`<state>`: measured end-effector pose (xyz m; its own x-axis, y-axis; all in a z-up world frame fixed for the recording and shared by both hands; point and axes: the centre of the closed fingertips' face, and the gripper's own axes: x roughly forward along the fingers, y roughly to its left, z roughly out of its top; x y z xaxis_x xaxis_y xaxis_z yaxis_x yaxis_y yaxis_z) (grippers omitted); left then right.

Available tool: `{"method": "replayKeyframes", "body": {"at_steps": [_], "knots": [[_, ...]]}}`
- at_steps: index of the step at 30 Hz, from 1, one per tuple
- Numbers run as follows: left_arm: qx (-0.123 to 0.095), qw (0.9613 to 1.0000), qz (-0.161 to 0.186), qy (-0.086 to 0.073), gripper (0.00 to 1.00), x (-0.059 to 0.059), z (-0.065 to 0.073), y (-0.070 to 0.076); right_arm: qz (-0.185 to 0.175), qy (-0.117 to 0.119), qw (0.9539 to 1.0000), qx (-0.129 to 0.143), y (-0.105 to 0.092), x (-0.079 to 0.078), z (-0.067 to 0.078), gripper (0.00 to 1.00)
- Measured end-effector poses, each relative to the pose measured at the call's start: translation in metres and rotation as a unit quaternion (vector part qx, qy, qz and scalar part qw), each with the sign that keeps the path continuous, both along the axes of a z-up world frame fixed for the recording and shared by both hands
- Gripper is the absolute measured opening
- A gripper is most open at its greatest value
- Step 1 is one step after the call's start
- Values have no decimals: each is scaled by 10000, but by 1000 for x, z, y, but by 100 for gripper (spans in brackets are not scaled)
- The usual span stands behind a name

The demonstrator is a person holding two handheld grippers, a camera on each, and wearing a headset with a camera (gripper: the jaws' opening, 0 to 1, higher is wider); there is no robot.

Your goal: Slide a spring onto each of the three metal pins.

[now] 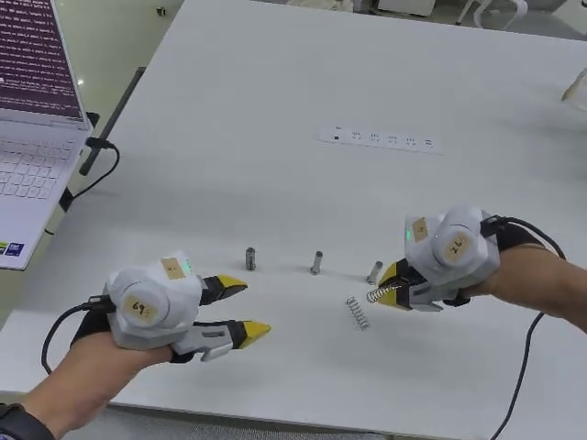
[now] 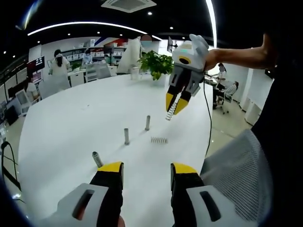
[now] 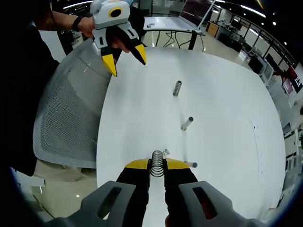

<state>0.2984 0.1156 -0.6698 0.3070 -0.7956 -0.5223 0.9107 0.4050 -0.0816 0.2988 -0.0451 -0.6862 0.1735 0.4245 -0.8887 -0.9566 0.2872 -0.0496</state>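
Three short metal pins stand in a row on the white table: the left pin (image 1: 250,258), the middle pin (image 1: 316,263) and the right pin (image 1: 374,272). My right gripper (image 1: 394,286) hovers just right of the right pin, shut on a small spring (image 1: 381,293) (image 3: 157,169) that sticks out from its tips. A second spring (image 1: 357,312) (image 2: 159,140) lies loose on the table in front of that pin. Near the front edge, below the left pin, my left gripper (image 1: 240,310) (image 2: 147,170) is open and holds nothing. The far pin (image 3: 177,88) looks ribbed.
An open laptop (image 1: 27,137) sits at the table's left edge with a black cable (image 1: 96,170) beside it. A white power strip (image 1: 381,139) lies further back. A grey mesh chair (image 3: 66,109) stands at the table's near side.
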Motion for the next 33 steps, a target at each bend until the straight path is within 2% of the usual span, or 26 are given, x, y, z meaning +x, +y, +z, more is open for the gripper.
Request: {"method": "replayKeyframes", "body": {"at_steps": [18,24,33], "knots": [[2,9987,500,-33,41,9,5,34,273,-1,9995,-182,9,31,0,8],[16,9981,617,-45,44,10,6,44,372,23,9989,-299,11,42,-1,8],[8,9974,720,-56,46,10,8,53,570,63,9967,-578,12,59,-4,8]]}}
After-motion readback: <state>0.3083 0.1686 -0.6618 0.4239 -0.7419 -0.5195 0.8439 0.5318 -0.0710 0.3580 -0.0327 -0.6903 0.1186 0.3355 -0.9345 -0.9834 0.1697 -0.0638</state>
